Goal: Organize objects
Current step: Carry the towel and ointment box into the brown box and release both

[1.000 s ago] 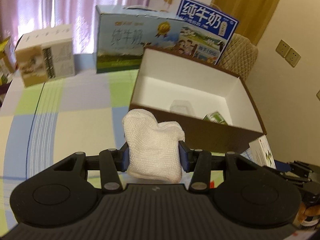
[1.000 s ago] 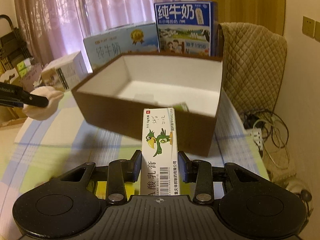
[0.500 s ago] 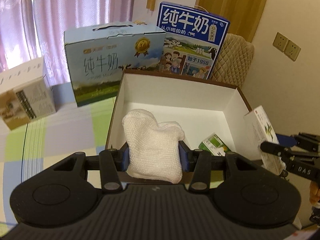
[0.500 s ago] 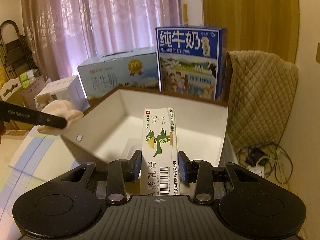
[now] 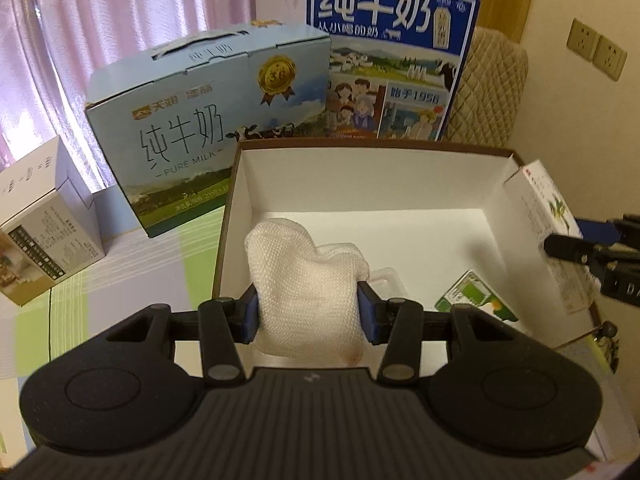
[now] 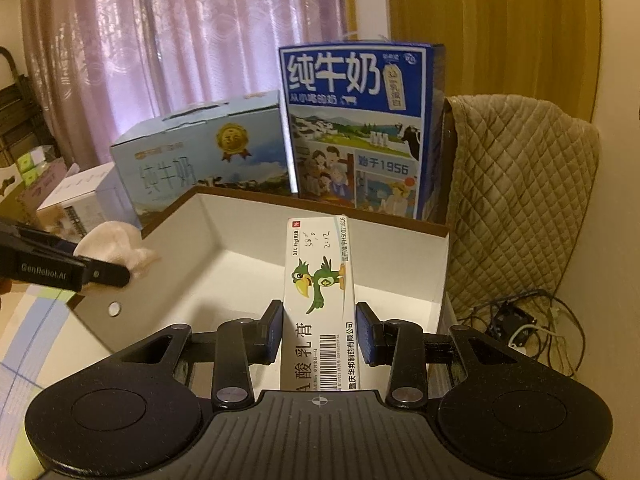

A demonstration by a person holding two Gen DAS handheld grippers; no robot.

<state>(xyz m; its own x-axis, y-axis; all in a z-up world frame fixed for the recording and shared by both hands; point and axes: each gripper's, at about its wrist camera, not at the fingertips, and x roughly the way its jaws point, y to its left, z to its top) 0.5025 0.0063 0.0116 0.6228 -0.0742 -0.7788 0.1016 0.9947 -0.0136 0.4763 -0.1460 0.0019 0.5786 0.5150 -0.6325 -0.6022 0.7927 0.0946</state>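
My left gripper (image 5: 307,312) is shut on a white knitted cloth (image 5: 304,284) and holds it over the near left part of the open brown box (image 5: 360,145) with a white inside. My right gripper (image 6: 319,330) is shut on a white medicine carton with a green bird (image 6: 320,300) and holds it upright over the box's right side (image 6: 438,272). The carton also shows in the left wrist view (image 5: 548,236). The cloth shows in the right wrist view (image 6: 116,246). Inside the box lie a green packet (image 5: 472,296) and a clear plastic piece (image 5: 386,280).
A light blue milk case (image 5: 208,128) and a dark blue milk case (image 5: 392,60) stand behind the box. A white and brown carton (image 5: 40,224) stands at the left on the checked tablecloth (image 5: 140,264). A quilted chair (image 6: 516,200) and cables (image 6: 520,320) are at the right.
Both grippers have moved forward from in front of the box to over its open top, each still holding its object. The box's inside now fills more of both views.
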